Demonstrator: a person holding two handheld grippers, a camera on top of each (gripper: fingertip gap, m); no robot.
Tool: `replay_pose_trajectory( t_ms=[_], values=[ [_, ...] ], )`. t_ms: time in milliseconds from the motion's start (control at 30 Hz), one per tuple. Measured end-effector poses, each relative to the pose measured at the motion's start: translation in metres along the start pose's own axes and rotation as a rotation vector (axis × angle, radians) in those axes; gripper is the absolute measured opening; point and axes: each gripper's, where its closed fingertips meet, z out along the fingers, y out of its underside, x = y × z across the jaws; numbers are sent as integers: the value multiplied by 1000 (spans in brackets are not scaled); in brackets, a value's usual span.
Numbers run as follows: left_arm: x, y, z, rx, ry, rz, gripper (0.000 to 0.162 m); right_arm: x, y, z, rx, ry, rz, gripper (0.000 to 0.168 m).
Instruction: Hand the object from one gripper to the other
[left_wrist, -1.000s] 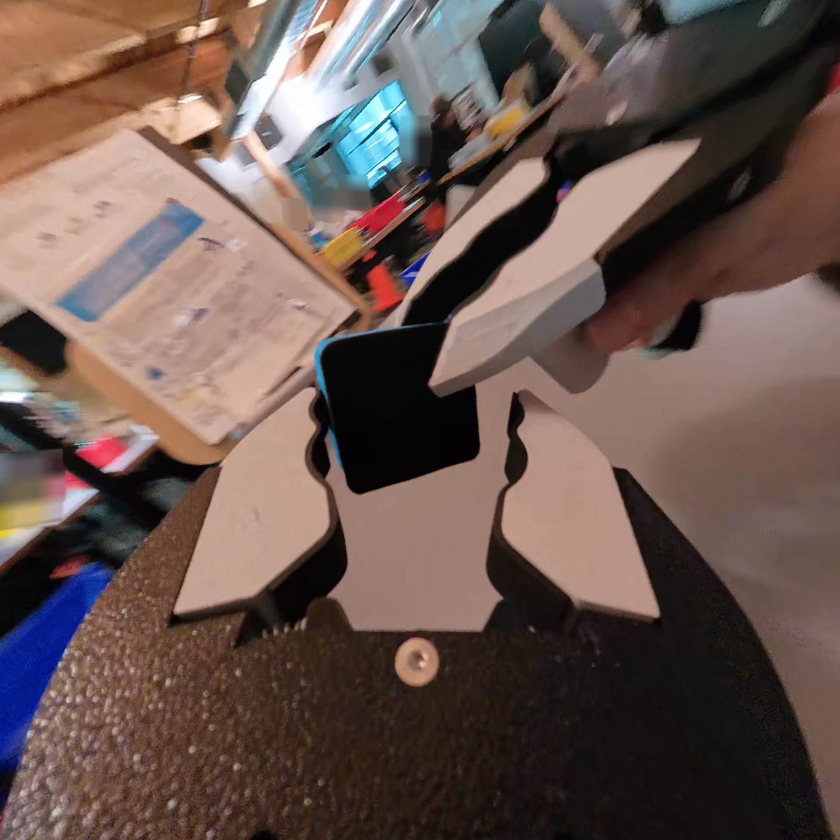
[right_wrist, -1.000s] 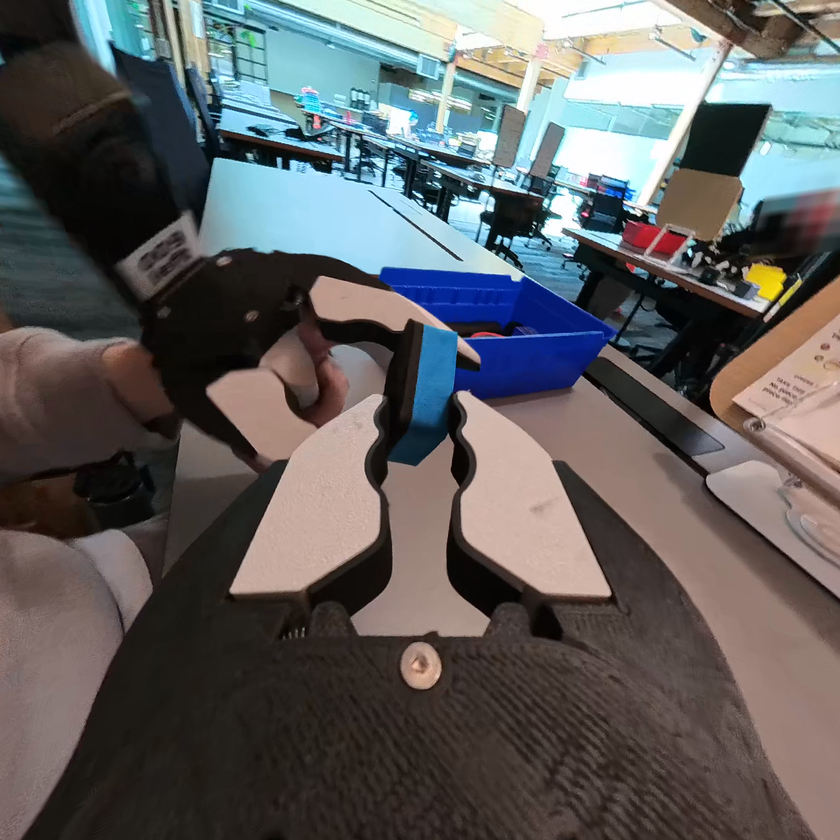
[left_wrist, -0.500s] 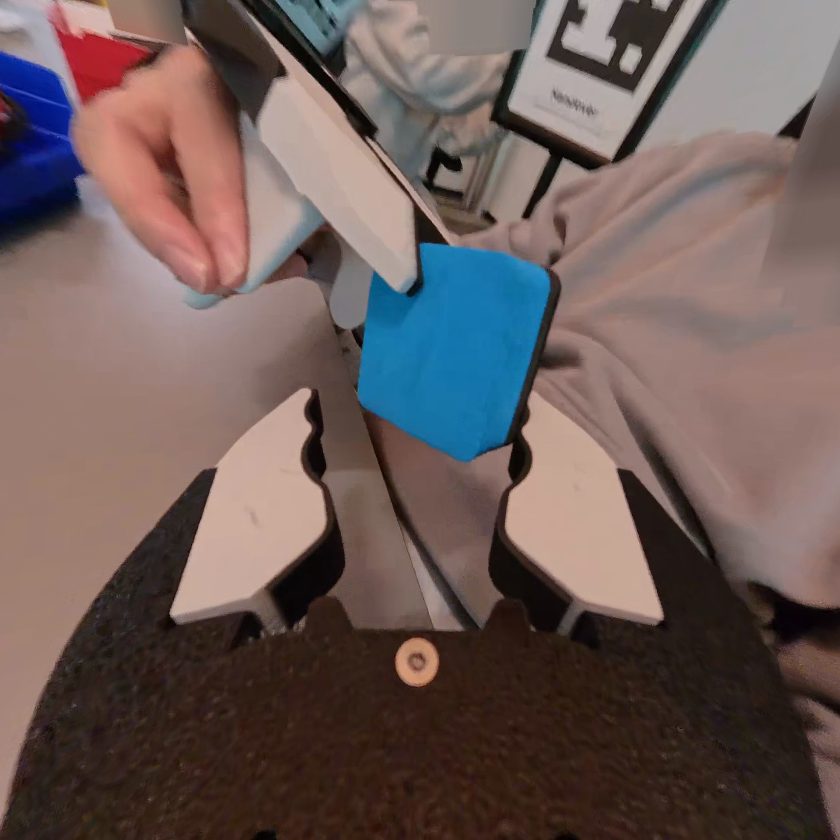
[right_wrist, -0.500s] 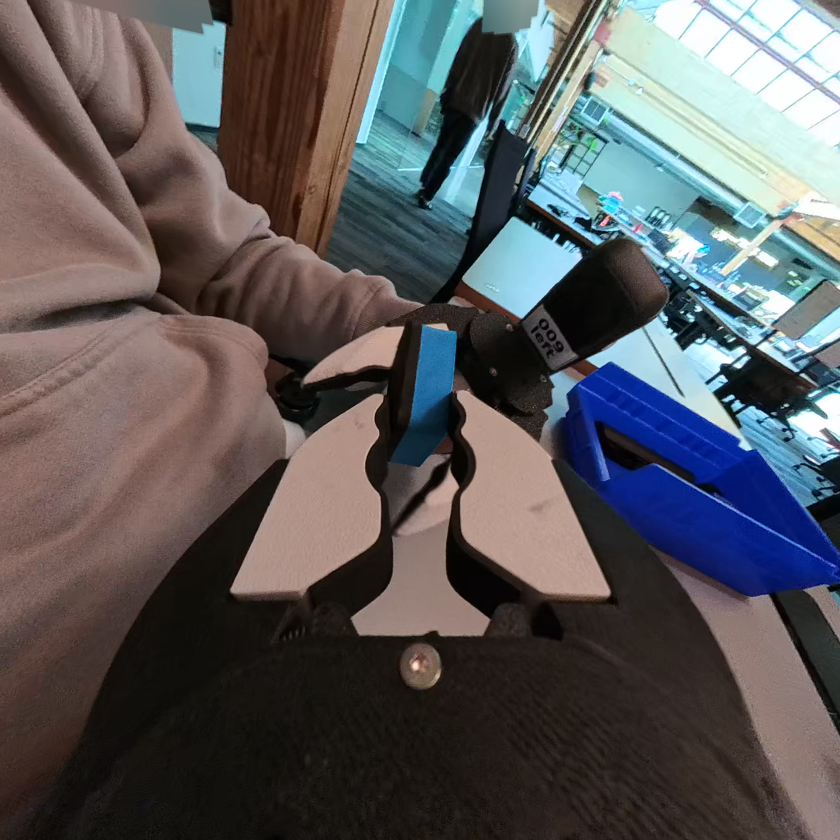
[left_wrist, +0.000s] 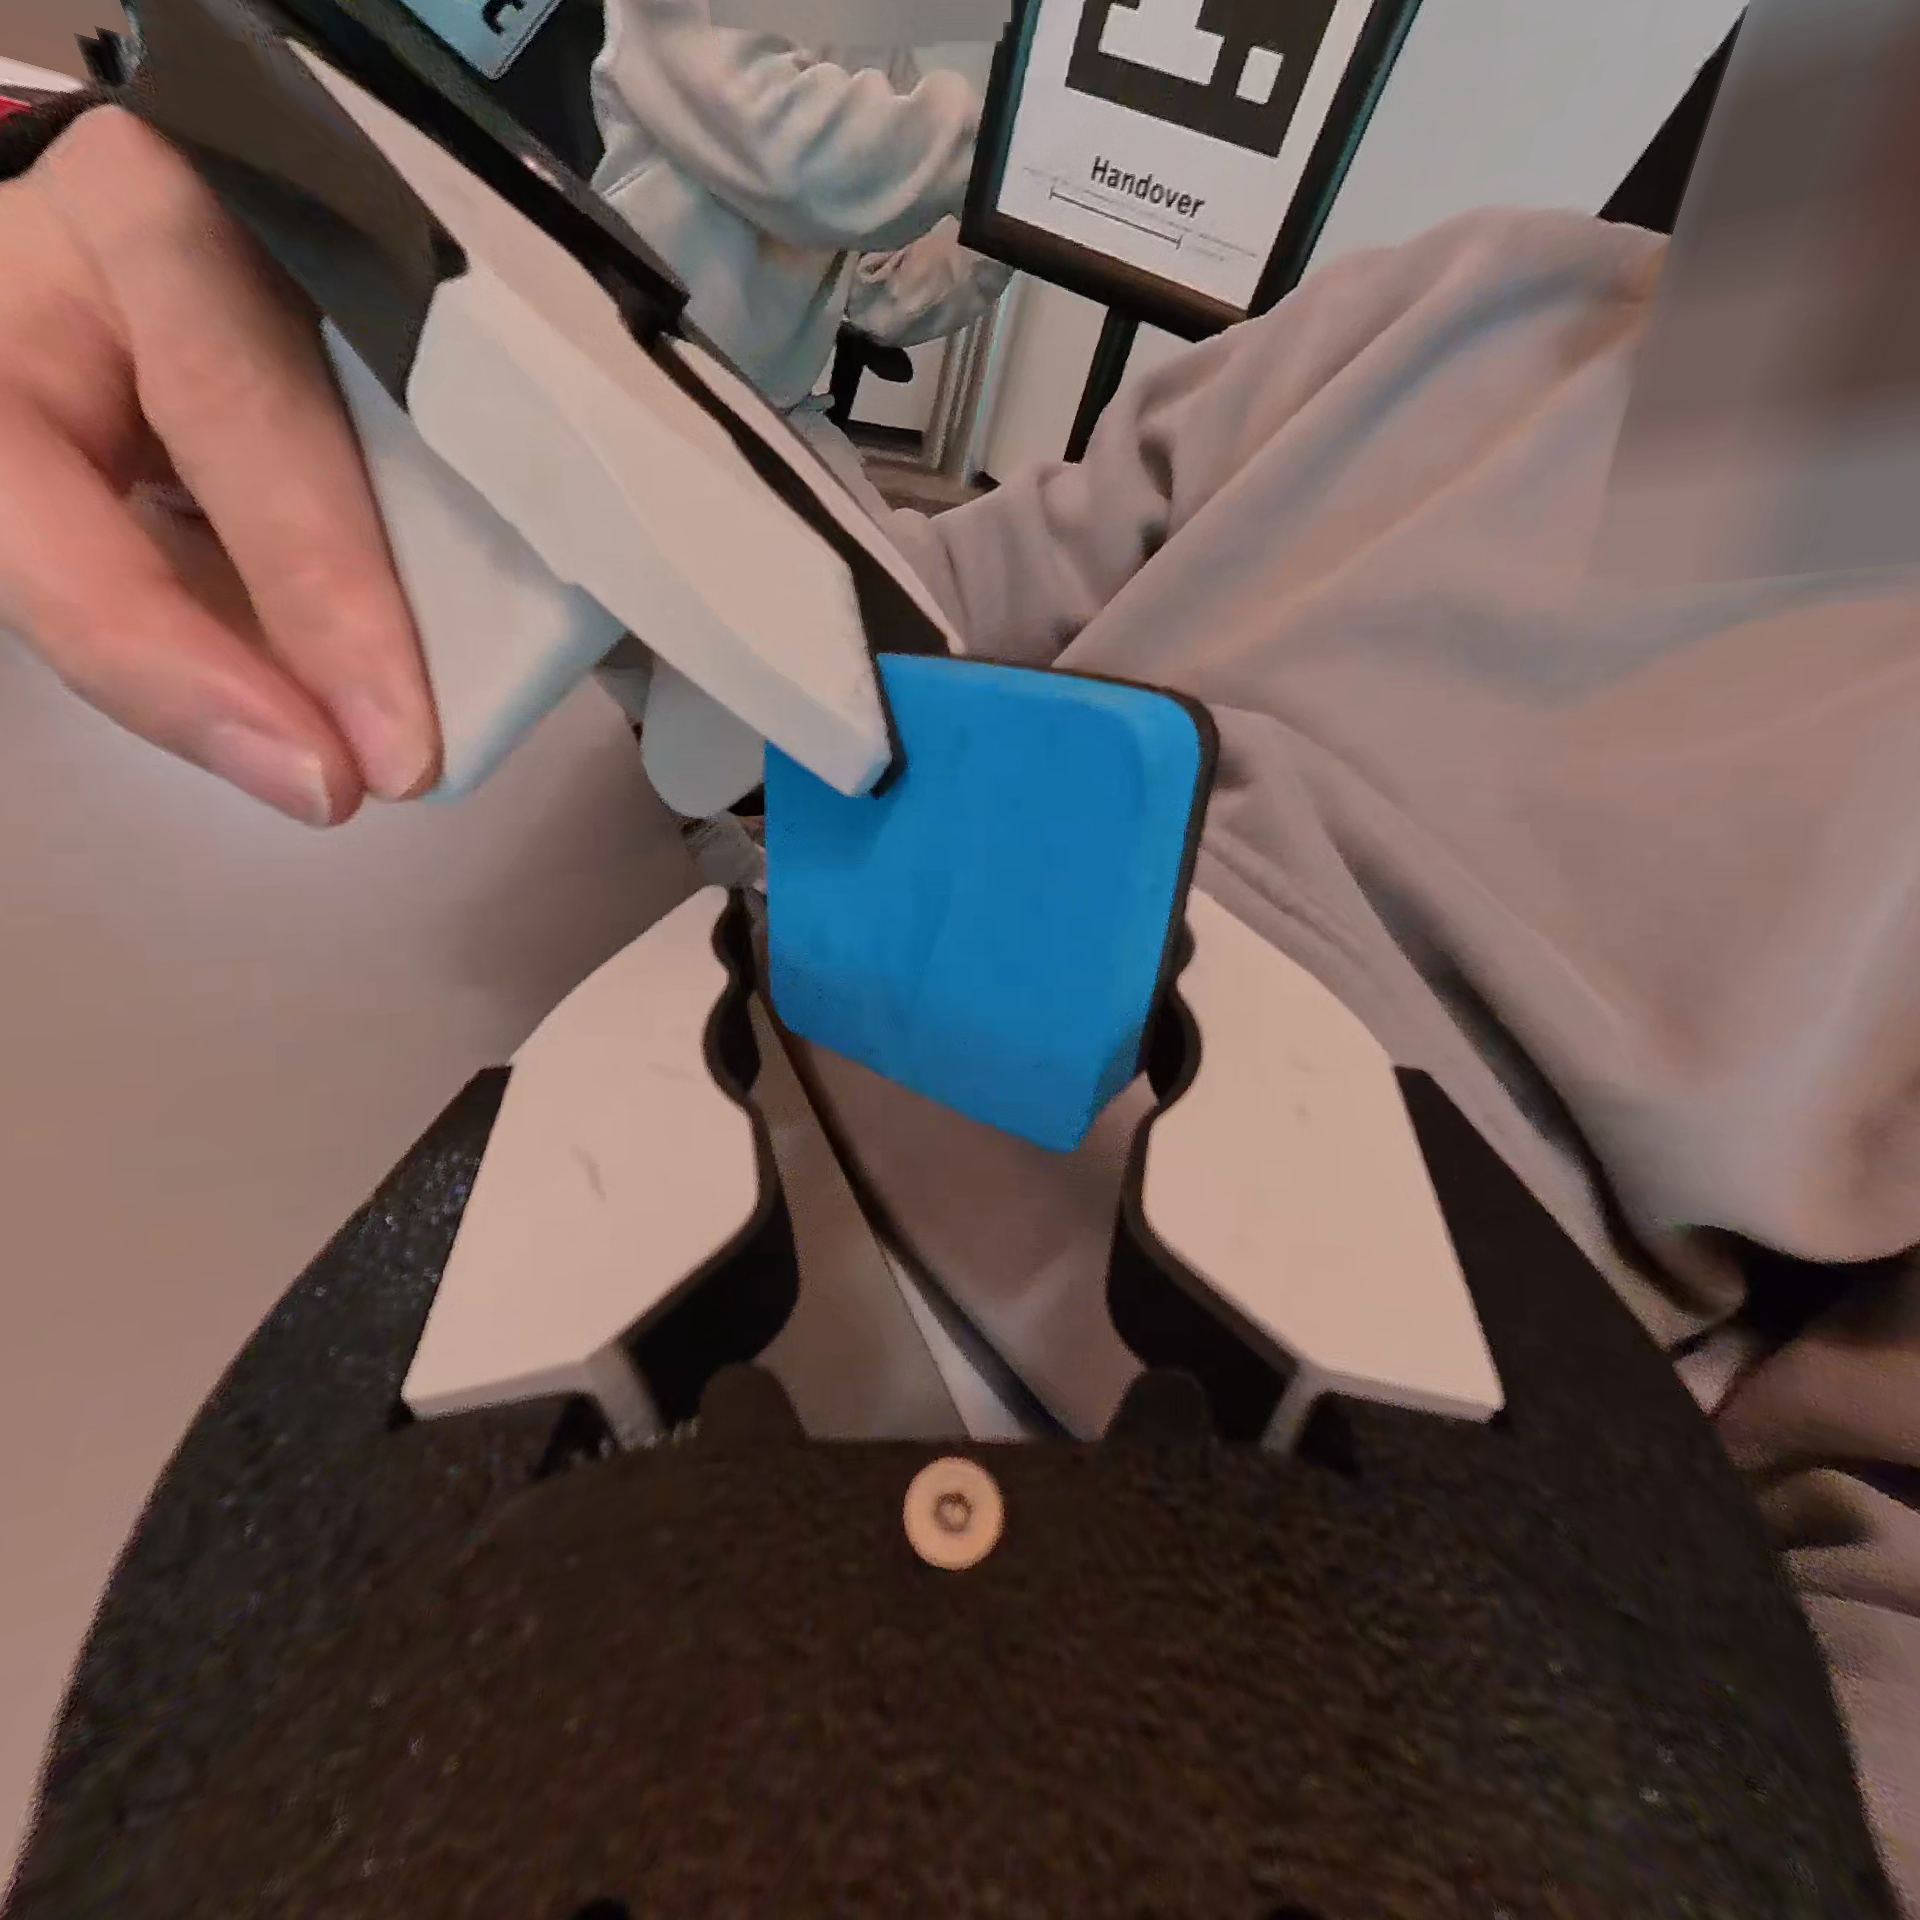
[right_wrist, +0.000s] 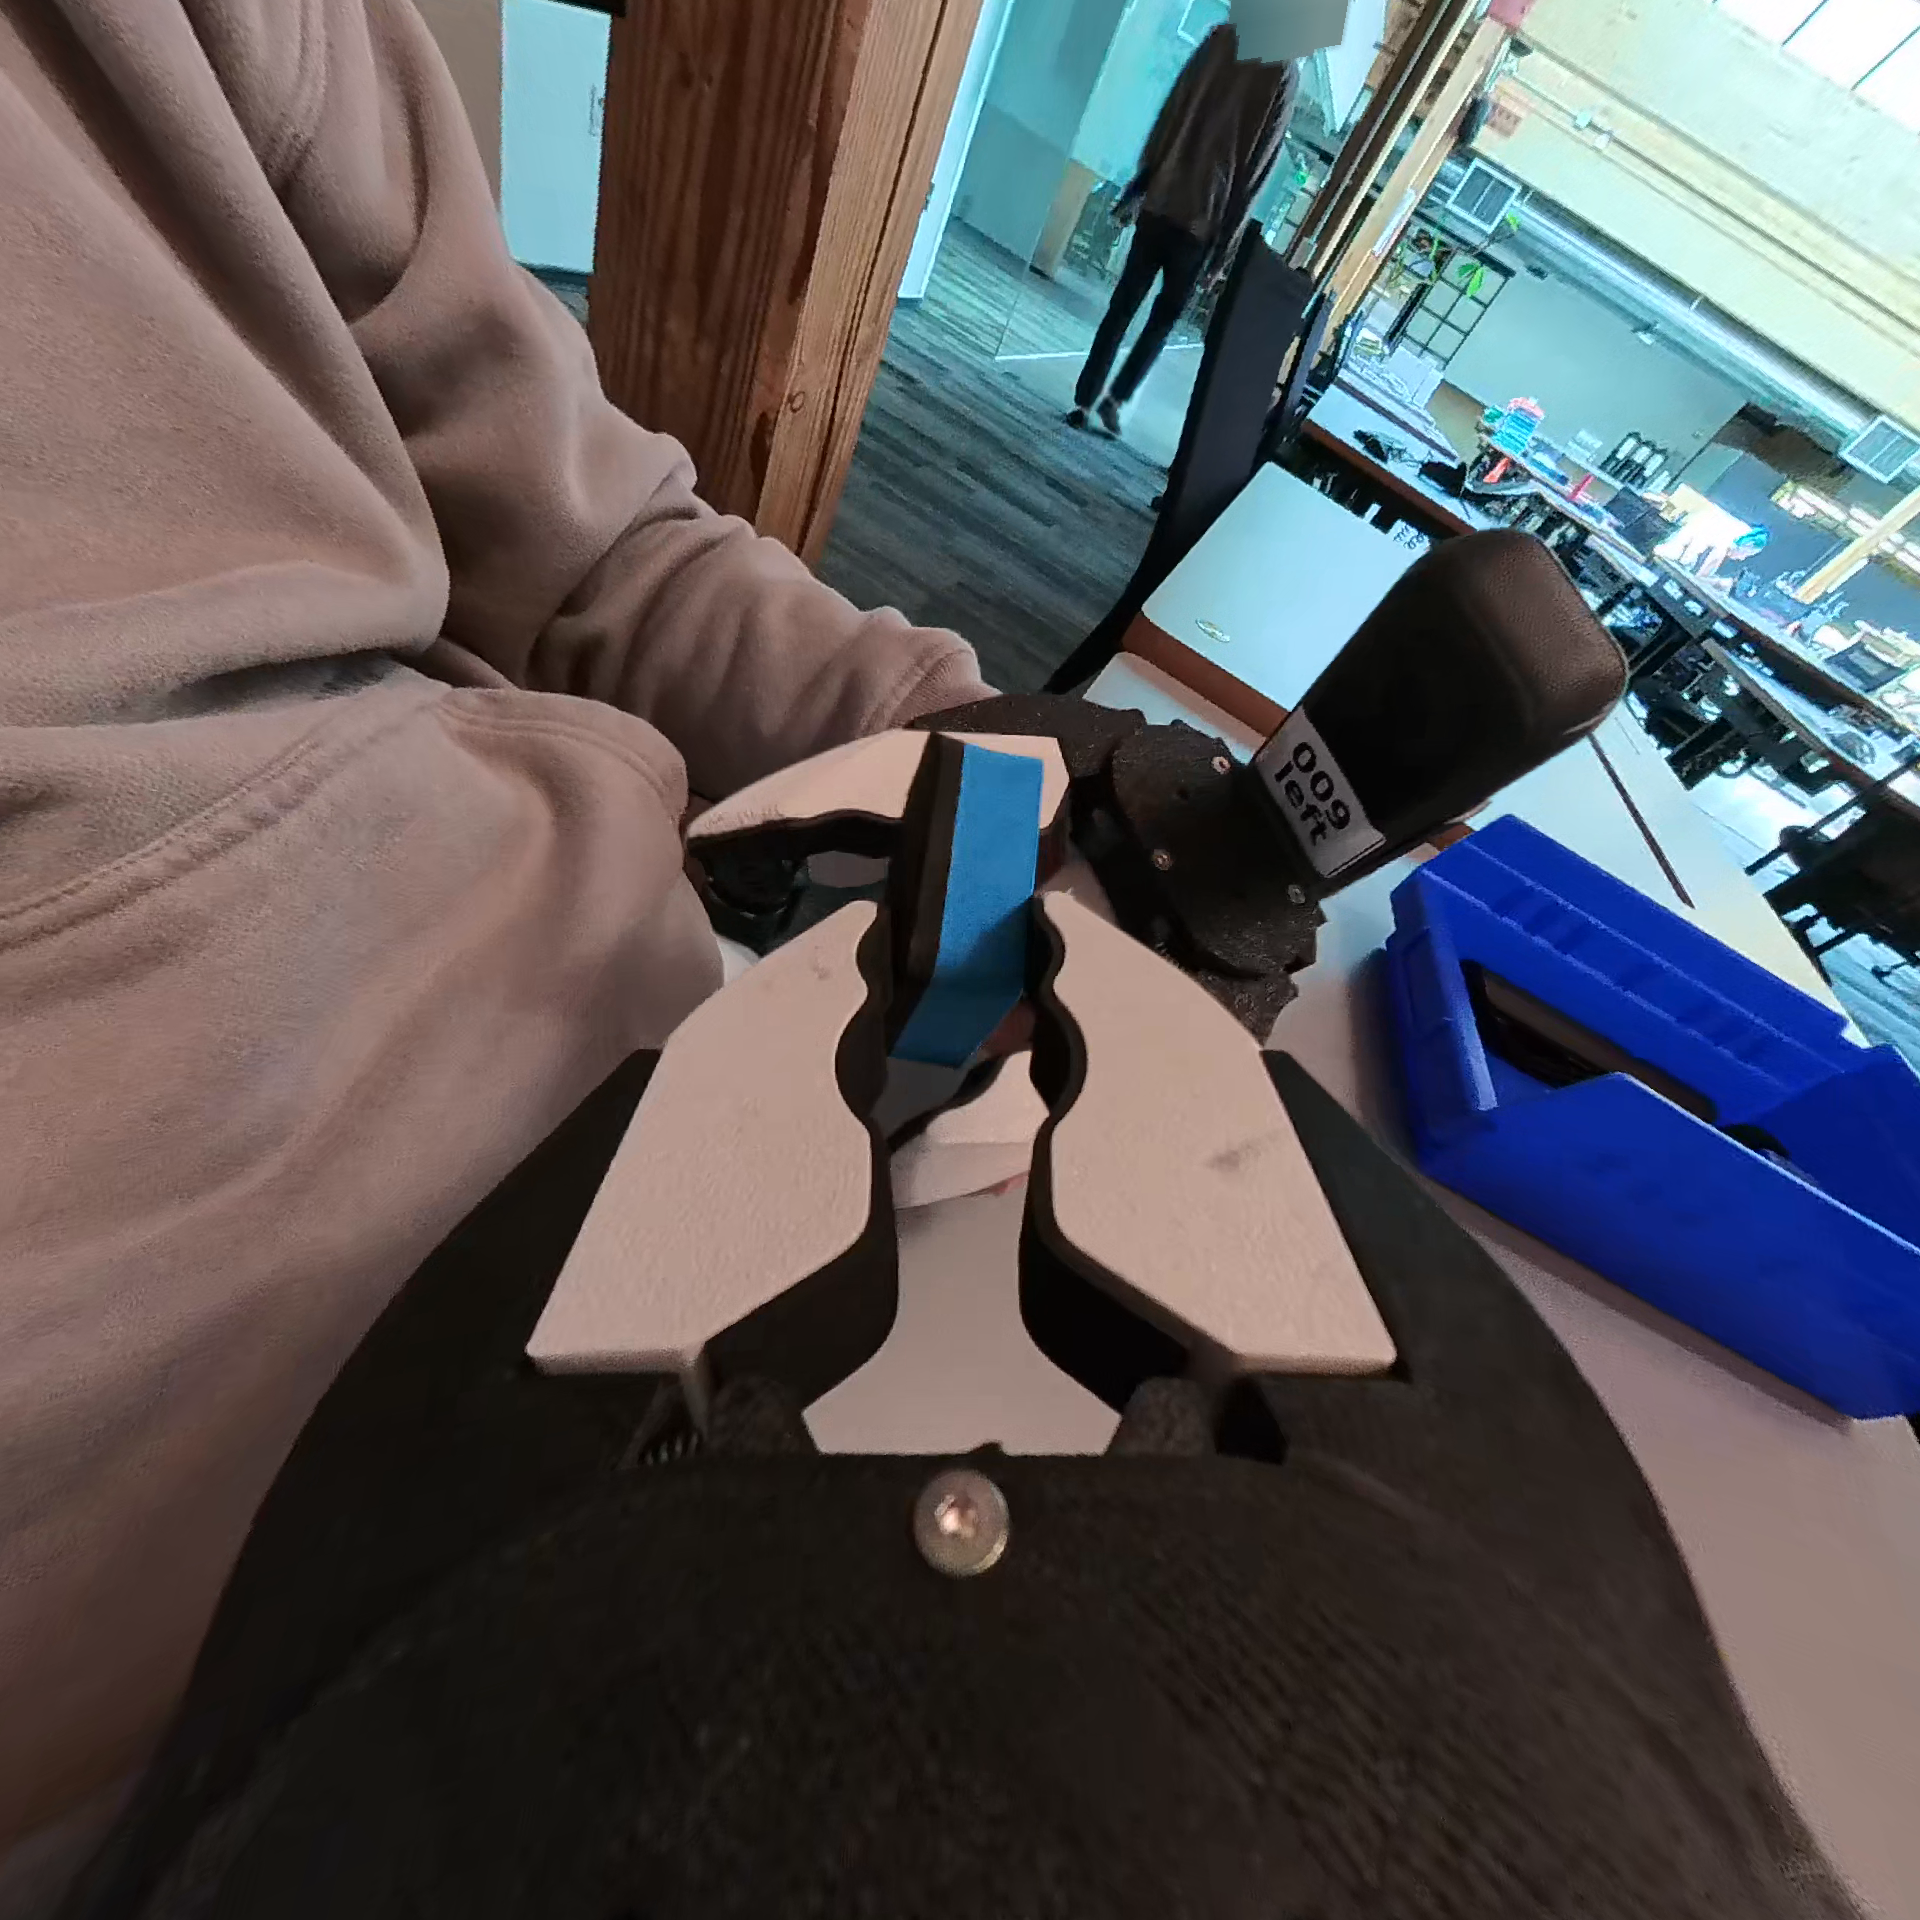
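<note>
the blue-and-black pad (right_wrist: 971, 914) is clamped edge-on between the right gripper (right_wrist: 961, 961) tips; it is framed, whether touched cannot be told, by the spread left gripper (left_wrist: 951, 961) fingers.

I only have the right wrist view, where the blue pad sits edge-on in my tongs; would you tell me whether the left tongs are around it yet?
Observer: Yes. In the left wrist view the blue pad hangs between the tips of the left tongs, which stand open.
Operator: Thank you. Where do the right tongs hold it?
Observer: The right tongs pinch only its upper left corner, as the left wrist view shows it, leaving the broad blue face bare.
Operator: Is the left side touching it?
Observer: The pad nearly fills the gap between the tips. I cannot tell whether the left tongs touch it.
</note>
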Motion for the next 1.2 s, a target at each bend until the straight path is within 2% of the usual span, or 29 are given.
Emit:
replay_pose_trajectory(
  t_ms=[100,200,233,300,367,400,467,600,667,700,867,900,967,1000,1033,1100,1200],
  values=[
    [4,0,0,1,24,9,66,1,-1,1,-2,5,-1,24],
    [-15,-4,-6,3,-110,53,63,16,5,-6,-46,112,-20,26],
    [-26,-9,-11,22,-185,56,62,29,8,-11,-65,198,-10,30],
    [-53,-22,-29,77,-394,81,63,59,10,-25,-72,384,72,48],
    [-81,-29,-52,85,-643,108,63,74,10,-33,-27,455,211,64],
    [-90,-30,-61,65,-741,129,63,78,9,-35,1,472,258,67],
    [-98,-33,-70,19,-866,205,63,84,12,-34,14,501,305,67],
    [-101,-37,-67,-77,-961,343,63,84,18,-23,-11,502,330,74],
    [-102,-40,-67,-93,-1000,386,63,82,17,-19,-11,498,313,70],
    [-103,-41,-68,-100,-1021,402,63,79,15,-16,-15,483,289,58],
    [-105,-34,-66,-153,-1034,441,67,77,19,-10,-155,523,23,57],
    [-104,-36,-67,-126,-1030,410,72,80,19,-10,-199,563,-65,57],
    [-105,-35,-75,-60,-1017,295,71,88,14,-17,-298,669,-273,57],
    [-101,-35,-74,-18,-957,235,71,91,10,-21,-349,715,-392,57],
    [-96,-36,-71,27,-889,182,79,92,5,-25,-388,751,-506,57],
    [-83,-38,-66,98,-756,112,88,87,1,-24,-443,736,-687,56],
    [-73,-46,-65,193,-660,73,90,77,7,-16,-476,662,-803,57]
  ],
)
